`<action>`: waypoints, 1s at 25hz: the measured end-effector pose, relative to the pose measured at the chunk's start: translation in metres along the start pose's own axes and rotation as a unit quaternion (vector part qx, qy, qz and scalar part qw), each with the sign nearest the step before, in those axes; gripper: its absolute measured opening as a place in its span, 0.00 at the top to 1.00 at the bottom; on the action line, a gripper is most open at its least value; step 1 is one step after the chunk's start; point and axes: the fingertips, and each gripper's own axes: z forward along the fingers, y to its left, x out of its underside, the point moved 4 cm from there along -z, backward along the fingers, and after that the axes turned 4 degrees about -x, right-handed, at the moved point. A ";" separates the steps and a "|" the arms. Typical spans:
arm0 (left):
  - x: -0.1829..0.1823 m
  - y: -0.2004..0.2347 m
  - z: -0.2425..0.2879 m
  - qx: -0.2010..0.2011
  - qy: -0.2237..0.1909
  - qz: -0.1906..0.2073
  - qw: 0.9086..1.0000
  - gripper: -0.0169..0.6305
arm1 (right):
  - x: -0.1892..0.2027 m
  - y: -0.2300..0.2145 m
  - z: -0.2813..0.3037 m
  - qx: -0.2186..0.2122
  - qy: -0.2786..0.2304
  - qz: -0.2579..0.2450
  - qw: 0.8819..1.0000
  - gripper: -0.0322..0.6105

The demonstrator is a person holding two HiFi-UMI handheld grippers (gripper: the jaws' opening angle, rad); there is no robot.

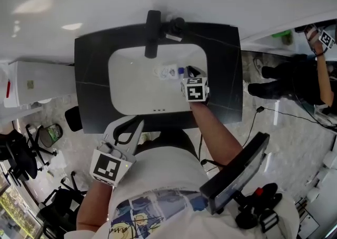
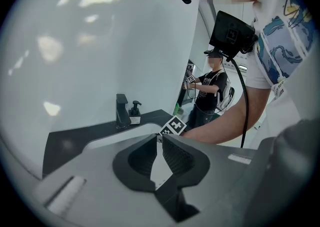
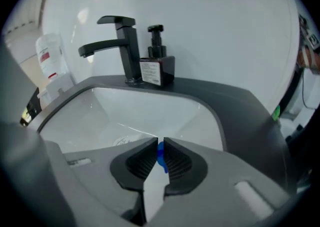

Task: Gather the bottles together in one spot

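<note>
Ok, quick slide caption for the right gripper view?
Right gripper pinching a blue cap over the white sink, black faucet behind.

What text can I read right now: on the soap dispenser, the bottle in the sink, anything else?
Nothing is legible.
Label on the soap dispenser: print too small.
Label on the bottle in the sink: too small.
Red label on the white container: blurred.

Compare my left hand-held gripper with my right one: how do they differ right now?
The grey right hand-held gripper reaches over the white sink basin. The grey left hand-held gripper is held off the basin, near the person's torso. The right's jaws pinch the blue cap of a small pale bottle. The left's jaws stand close together with nothing between them. Both have black ribbed jaws.
</note>
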 end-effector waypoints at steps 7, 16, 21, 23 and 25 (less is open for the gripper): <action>-0.006 0.002 0.004 0.002 -0.004 -0.004 1.000 0.92 | -0.020 0.023 -0.010 -0.005 -0.026 -0.177 0.984 0.90; -0.006 0.000 0.009 0.003 -0.009 -0.002 1.000 0.92 | -0.032 0.029 -0.022 0.000 -0.038 -0.294 0.955 0.90; 0.004 -0.002 0.007 0.002 -0.014 -0.001 1.000 0.92 | -0.044 0.024 -0.038 -0.001 -0.048 -0.329 0.943 0.96; 0.004 0.001 0.011 0.001 -0.017 -0.003 1.000 0.92 | -0.055 0.020 -0.040 -0.001 -0.059 -0.338 0.939 0.96; -0.004 0.002 0.017 0.002 -0.018 -0.004 1.000 0.92 | -0.058 0.013 -0.038 -0.005 -0.054 -0.336 0.940 0.96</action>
